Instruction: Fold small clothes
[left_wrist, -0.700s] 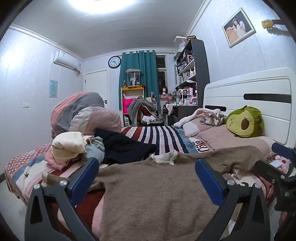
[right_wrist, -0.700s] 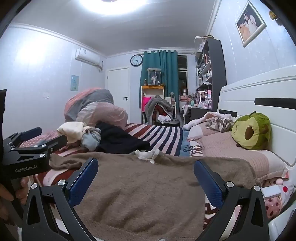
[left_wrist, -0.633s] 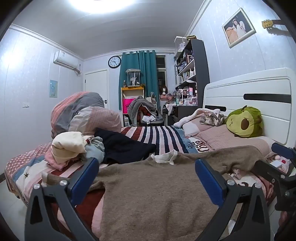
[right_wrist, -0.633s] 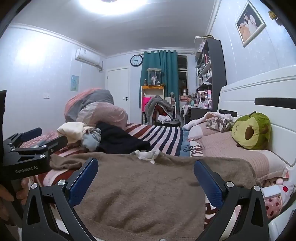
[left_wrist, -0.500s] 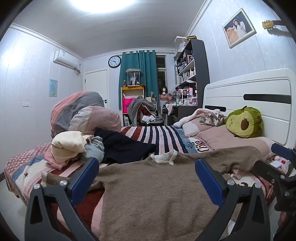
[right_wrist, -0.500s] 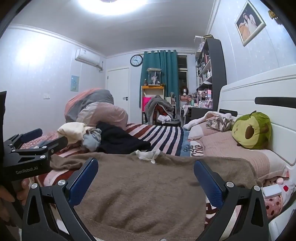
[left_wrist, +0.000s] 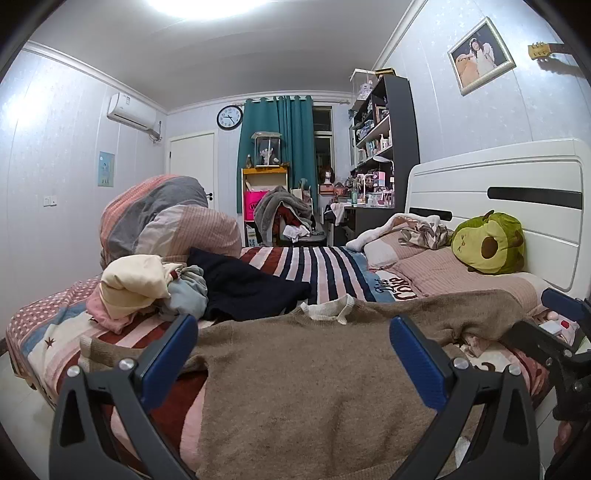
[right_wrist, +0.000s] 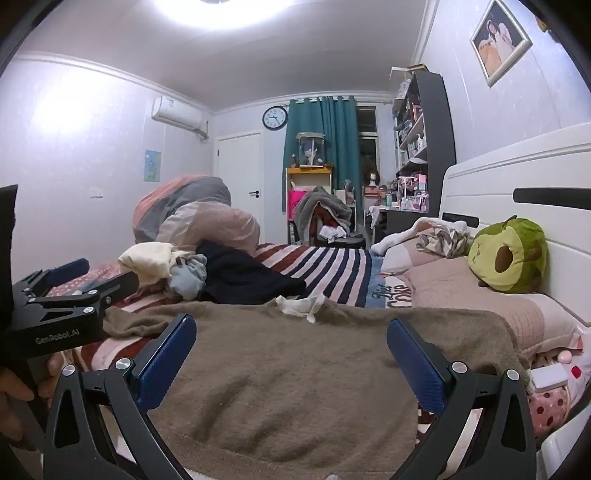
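In the left wrist view, the left gripper (left_wrist: 293, 345) hovers low over the near edge of the bed (left_wrist: 328, 269), its blue-padded fingers spread wide apart with nothing between them; beneath and beyond it a brown sweater (left_wrist: 314, 380) lies spread flat across the striped bedding, its white collar (left_wrist: 328, 308) pointing away toward the far end of the bed. A heap of clothes (left_wrist: 147, 288) and a dark garment (left_wrist: 243, 284) sit left of the sweater, a green avocado plush (left_wrist: 489, 243) rests by the headboard, and the right gripper (left_wrist: 554, 332) shows at the right edge. In the right wrist view, the right gripper (right_wrist: 291, 349) also stands wide open and empty above the same sweater (right_wrist: 295, 376), while the left gripper (right_wrist: 66, 295) appears at the left edge, near the sweater's sleeve
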